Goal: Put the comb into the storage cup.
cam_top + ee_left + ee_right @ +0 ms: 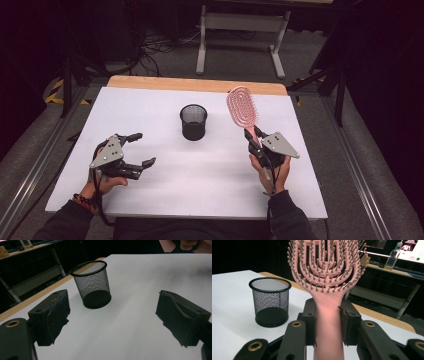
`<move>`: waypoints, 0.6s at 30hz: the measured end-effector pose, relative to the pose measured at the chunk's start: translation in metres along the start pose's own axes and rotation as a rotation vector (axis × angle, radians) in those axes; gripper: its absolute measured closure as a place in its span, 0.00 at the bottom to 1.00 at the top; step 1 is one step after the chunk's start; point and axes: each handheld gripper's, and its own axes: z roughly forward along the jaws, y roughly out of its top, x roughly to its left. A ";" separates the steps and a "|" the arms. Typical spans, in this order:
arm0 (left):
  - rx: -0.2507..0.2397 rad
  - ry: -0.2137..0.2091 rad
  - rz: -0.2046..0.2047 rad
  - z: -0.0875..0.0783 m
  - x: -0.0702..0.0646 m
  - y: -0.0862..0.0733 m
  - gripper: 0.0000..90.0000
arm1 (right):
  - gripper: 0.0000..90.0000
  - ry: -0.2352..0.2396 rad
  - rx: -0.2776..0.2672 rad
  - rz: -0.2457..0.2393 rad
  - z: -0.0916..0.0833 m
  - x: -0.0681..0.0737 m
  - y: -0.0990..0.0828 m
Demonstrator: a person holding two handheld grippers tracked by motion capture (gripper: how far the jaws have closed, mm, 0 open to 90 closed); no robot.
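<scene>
At the table's left, the left gripper [140, 149] rests low over the white table [165, 175] with its jaws spread wide and nothing between them, aimed toward the centre. In the middle stands the black mesh cup [193, 121] — upright, apart from both grippers. To the right, the right gripper [254, 139] is clamped on the handle of the pink hairbrush [242, 107] — its bristled head rises just right of the cup.

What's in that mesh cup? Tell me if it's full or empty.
Empty. The black mesh cup stands upright on the table, and both gripper views show its bare dark bottom.
</scene>
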 end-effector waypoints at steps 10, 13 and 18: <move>-0.002 -0.019 0.009 0.015 -0.005 0.011 0.13 | 0.77 0.027 -0.021 -0.026 -0.003 0.014 0.002; -0.003 -0.024 0.011 0.017 -0.006 0.012 0.13 | 0.77 0.029 -0.027 -0.026 -0.005 0.016 0.003; -0.004 -0.033 0.010 0.019 -0.008 0.014 0.13 | 0.77 0.034 -0.036 -0.028 -0.005 0.019 0.004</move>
